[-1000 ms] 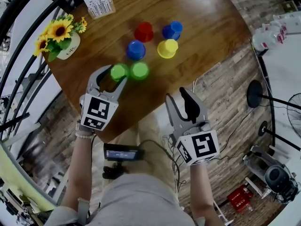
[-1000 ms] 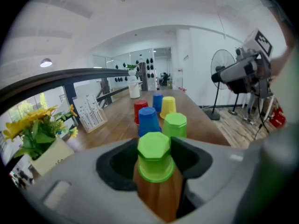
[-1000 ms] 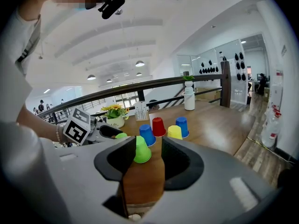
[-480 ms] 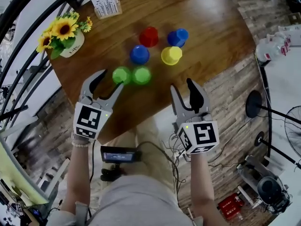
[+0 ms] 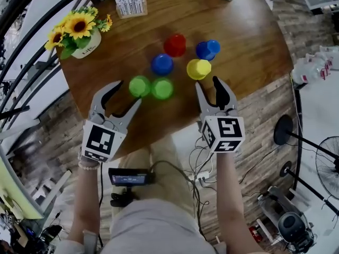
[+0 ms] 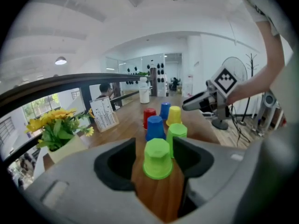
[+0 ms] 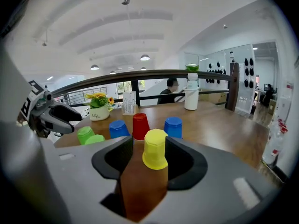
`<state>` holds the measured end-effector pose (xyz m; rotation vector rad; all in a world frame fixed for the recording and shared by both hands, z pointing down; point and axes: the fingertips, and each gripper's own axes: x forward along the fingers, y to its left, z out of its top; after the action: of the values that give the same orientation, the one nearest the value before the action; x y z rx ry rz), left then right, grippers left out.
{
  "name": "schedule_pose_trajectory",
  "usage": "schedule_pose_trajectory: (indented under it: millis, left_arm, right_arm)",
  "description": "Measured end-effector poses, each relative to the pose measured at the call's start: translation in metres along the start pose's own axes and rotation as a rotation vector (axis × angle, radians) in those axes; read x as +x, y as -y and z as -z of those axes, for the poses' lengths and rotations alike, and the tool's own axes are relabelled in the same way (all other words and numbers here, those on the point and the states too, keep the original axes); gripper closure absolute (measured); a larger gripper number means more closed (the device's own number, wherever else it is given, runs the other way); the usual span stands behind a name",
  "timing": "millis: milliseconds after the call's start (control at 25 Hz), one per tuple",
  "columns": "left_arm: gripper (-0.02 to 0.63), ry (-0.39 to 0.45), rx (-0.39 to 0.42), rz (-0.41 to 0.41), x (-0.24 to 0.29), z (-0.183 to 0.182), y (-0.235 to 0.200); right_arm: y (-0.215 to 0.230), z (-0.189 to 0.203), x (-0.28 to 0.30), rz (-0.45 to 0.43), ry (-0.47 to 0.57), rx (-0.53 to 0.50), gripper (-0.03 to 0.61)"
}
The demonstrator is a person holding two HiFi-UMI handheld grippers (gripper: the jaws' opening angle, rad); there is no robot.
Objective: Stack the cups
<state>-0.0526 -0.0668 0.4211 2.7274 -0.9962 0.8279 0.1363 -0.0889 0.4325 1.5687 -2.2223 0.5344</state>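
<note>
- The left gripper (image 5: 127,94) is hovering over the near edge of the brown wooden table (image 5: 249,30). Its jaws are standing wide apart and gripping nothing.
- An upturned lime-green plastic cup (image 6: 157,158) is sitting on the wood just ahead of those jaw tips, in line with the gap. Neither pad is touching it.
- A second lime-green plastic cup (image 5: 162,88), also upside down, is standing just beside the first on its right. The two are so close that I cannot tell whether they are touching.
- The right gripper (image 5: 207,83) is hanging over the near edge as well, well apart from the left one. Its jaws are opening, and it has hold of nothing.
- An upturned yellow plastic cup (image 7: 155,148) is standing just in front of the right gripper's tips, framed by the gap and clear of both pads.
- Farther in from the near edge, a blue plastic cup (image 5: 162,64), a red plastic cup (image 5: 175,45) and a second blue plastic cup (image 5: 206,49) are resting upside down. Each is standing alone on the table.
- At the far left corner a white pot of yellow sunflowers (image 5: 79,30) is sitting, and a white card stand (image 5: 131,0) is standing by the far edge.
</note>
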Motion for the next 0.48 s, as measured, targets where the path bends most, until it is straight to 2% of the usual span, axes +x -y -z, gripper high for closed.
schedule_pose_trajectory:
  millis: [480]
  left_arm:
    - [0.371,0.005,-0.046,-0.066,-0.004,0.001,-0.006]
  right_arm:
    - [0.016,0.01,0.037,-0.007,-0.061,-0.011,0.368]
